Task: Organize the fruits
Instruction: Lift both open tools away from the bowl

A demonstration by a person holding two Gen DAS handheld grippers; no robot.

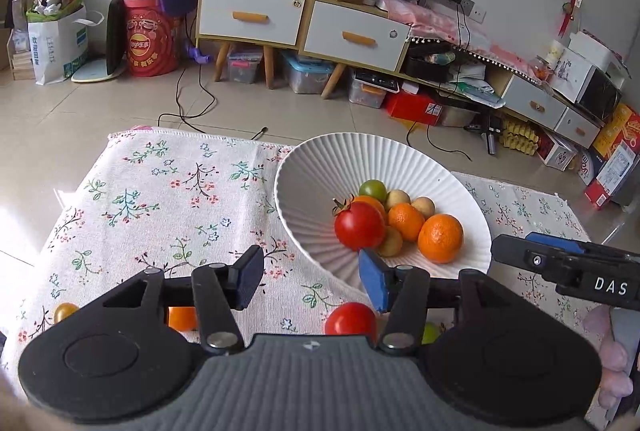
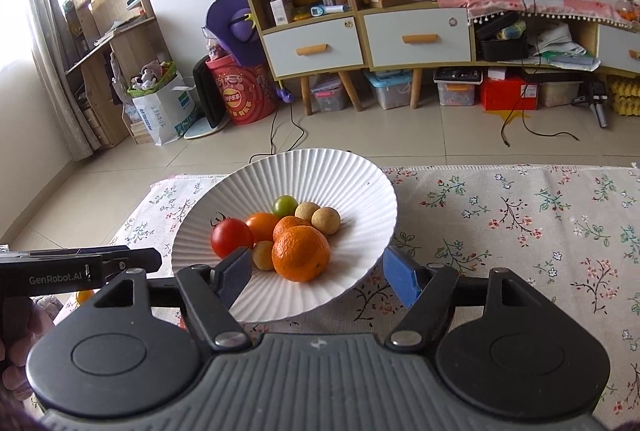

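Your left gripper point(image 1: 311, 281) sits low in the left wrist frame with its fingers point(image 1: 250, 281) spread wide and nothing between them. Just past them, right of centre, the white ribbed bowl point(image 1: 320, 167) rests on the bench point(image 1: 160, 199), which wears a floral cloth. In the bowl lie a red tomato point(image 1: 359, 225), two oranges point(image 1: 440, 238), a green fruit point(image 1: 373, 189) and several small tan fruits point(image 1: 423, 206), all bunched together and touching. Closer to you, partly hidden under the gripper, a second tomato point(image 1: 350, 319) lies on the cloth below the bowl's near rim; an orange fruit point(image 1: 182, 317) and a golden one point(image 1: 65, 312) show at lower left, and a green one point(image 1: 430, 331) peeks out at lower centre-right. Your other gripper's black body enters at the right edge.

In the right wrist frame your right gripper point(image 2: 318, 277) also has its fingers point(image 2: 236, 275) wide apart and empty, straddling the bowl's point(image 2: 320, 171) near rim: the left finger overlaps the bowl's lower left, the blue one sits just beside its lower right edge. The biggest orange point(image 2: 301, 253) lies between the fingers in the picture, with the tomato point(image 2: 231, 237) to its left. The left gripper's body crosses the left edge, over a bit of orange fruit point(image 2: 84, 295) on the cloth.
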